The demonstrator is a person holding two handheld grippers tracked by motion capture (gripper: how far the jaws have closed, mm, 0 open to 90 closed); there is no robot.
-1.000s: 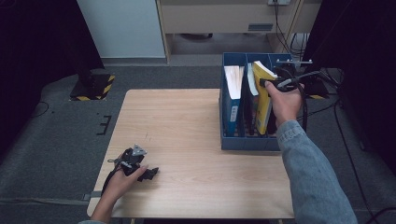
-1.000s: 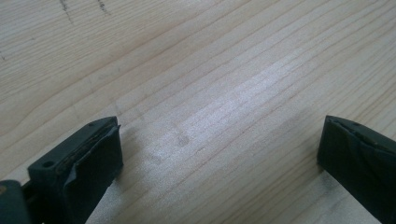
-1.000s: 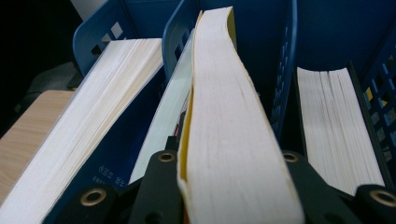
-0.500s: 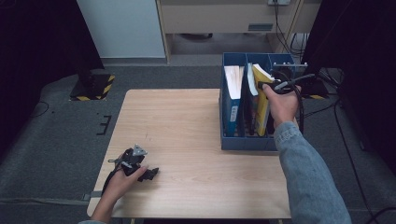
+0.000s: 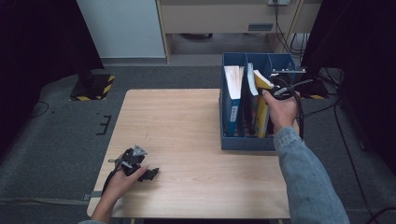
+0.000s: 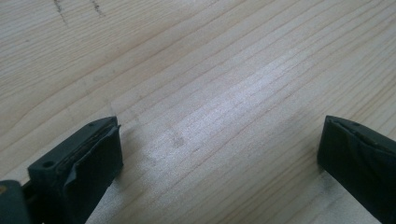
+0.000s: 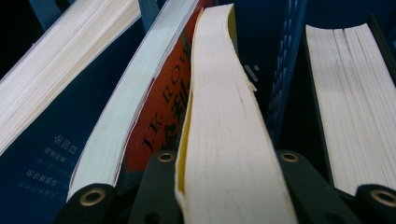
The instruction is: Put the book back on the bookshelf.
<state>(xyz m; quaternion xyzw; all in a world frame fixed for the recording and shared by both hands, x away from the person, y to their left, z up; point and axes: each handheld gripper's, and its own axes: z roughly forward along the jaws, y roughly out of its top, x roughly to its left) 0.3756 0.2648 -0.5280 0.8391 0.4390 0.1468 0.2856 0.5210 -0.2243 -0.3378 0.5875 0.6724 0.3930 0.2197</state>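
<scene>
A pale wooden desk [image 5: 187, 135] is ringed by grey carpet [image 5: 56, 140]. At its far right edge, a blue divided plastic file box [image 5: 233, 140] is set; there a yellow-covered book [image 7: 224, 140] is pinched by the right gripper [image 5: 275, 91]. The left gripper [image 6: 219, 154], jaws spread, is rested near left.

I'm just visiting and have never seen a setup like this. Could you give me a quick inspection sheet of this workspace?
Surface: light wooden table, bare apart from faint pencil-like marks.
Job's things: yellow book standing in the blue file box at the table's right edge, pages up, leaning slightly.
Clutter: other books in the box, among them a red-covered one and a blue-covered one.
Grippers: right gripper shut on the yellow book; left gripper open, held low over bare table.
Cables: a black cable loops from the right gripper; more hang behind the table.
Surroundings: grey carpet floor, a stand foot with yellow-black stripes, a beige cabinet.
</scene>
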